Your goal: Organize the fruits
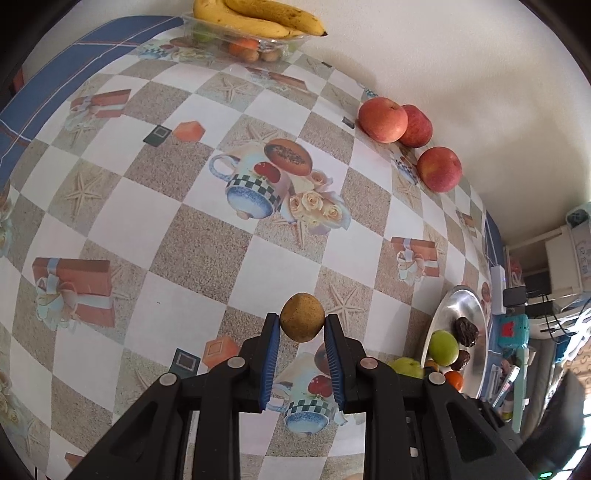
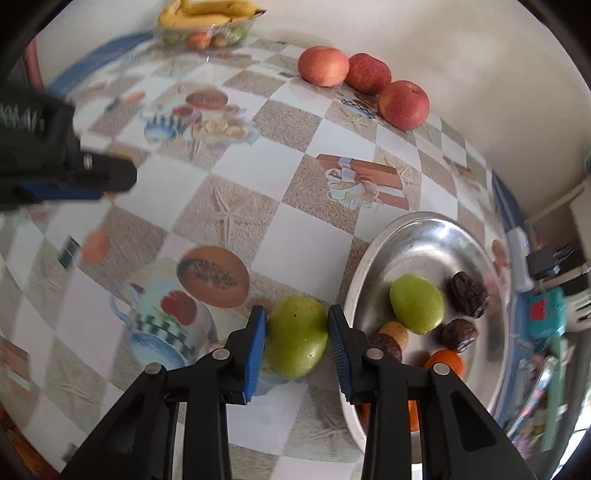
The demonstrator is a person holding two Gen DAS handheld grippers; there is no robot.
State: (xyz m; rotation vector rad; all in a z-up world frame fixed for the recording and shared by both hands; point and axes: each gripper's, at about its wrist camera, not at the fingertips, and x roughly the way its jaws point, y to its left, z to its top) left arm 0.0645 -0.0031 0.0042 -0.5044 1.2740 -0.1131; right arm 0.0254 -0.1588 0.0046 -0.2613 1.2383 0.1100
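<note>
Your counter point(image 1: 207, 258) wears a checked cloth printed with cups, starfish and gift boxes, and it runs back to a pale wall. At its right end sits a round metal plate point(image 2: 436, 236) holding a green fruit point(image 2: 416, 303), several dark wrinkled fruits, a tan one and an orange one. At the far end a clear plastic tray point(image 1: 236, 38) carries a bunch of bananas point(image 1: 258, 16) over smaller fruit. Three red apples point(image 1: 384, 120) line up against the wall, the first two touching.

Your left hand-held gripper point(image 1: 302, 325) is clamped on a small round brown fruit point(image 1: 303, 322), lifted off the cloth. Your right hand-held gripper point(image 2: 297, 325) straddles a green fruit point(image 2: 297, 341) just beside the plate's rim; its left pad touches the skin, while a thin gap shows at the right pad.
</note>
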